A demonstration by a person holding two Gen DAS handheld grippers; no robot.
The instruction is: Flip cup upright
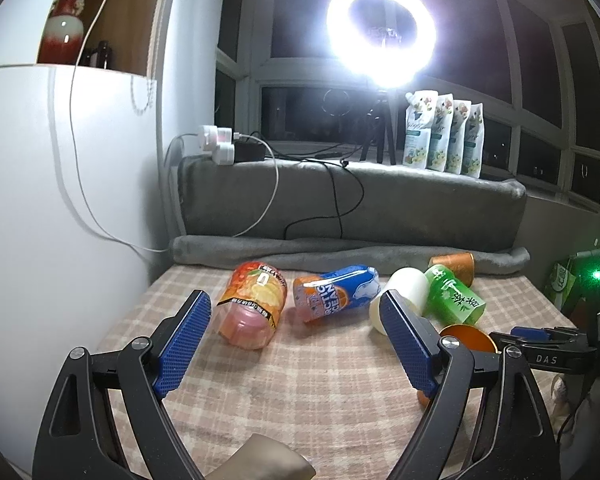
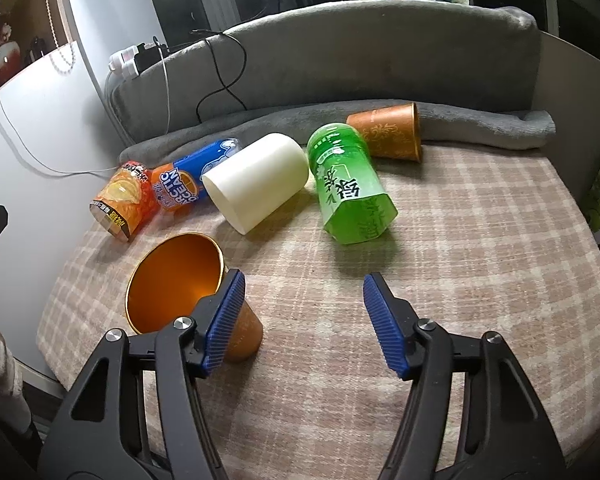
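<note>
Five cups and bottles lie on their sides on the checked cloth of the tabletop [image 2: 460, 240], and one cup stands upright near the front left corner.

Going left to right along the far edge: an orange juice bottle [image 2: 126, 200] with a yellow-fruit label, then a blue and orange Arctic Ocean bottle [image 2: 188, 182] touching it, then a white cup [image 2: 256, 178] on its side with its open mouth toward the front. Next comes a green tea bottle [image 2: 350, 186], tipped over and just beside the white cup. Behind it, against the grey rolled blanket [image 2: 480, 124], lies a copper-coloured cup [image 2: 384, 134] with its mouth facing right.

The upright copper cup [image 2: 176, 280] stands mouth up, just beside the left finger of the right tool [image 2: 304, 312], whose jaws are wide apart and hold nothing. The left tool [image 1: 296, 340] is also spread wide and empty, aimed at the orange juice bottle and the Arctic Ocean bottle.

The white cup looks like the next one to turn up. It appears light, thin-walled and smooth, likely to roll on the cloth and to give slightly under a hard squeeze. A hold across the body near the middle, with moderate pressure, seems safest; pinching the rim could deform it or let it slip.
</note>
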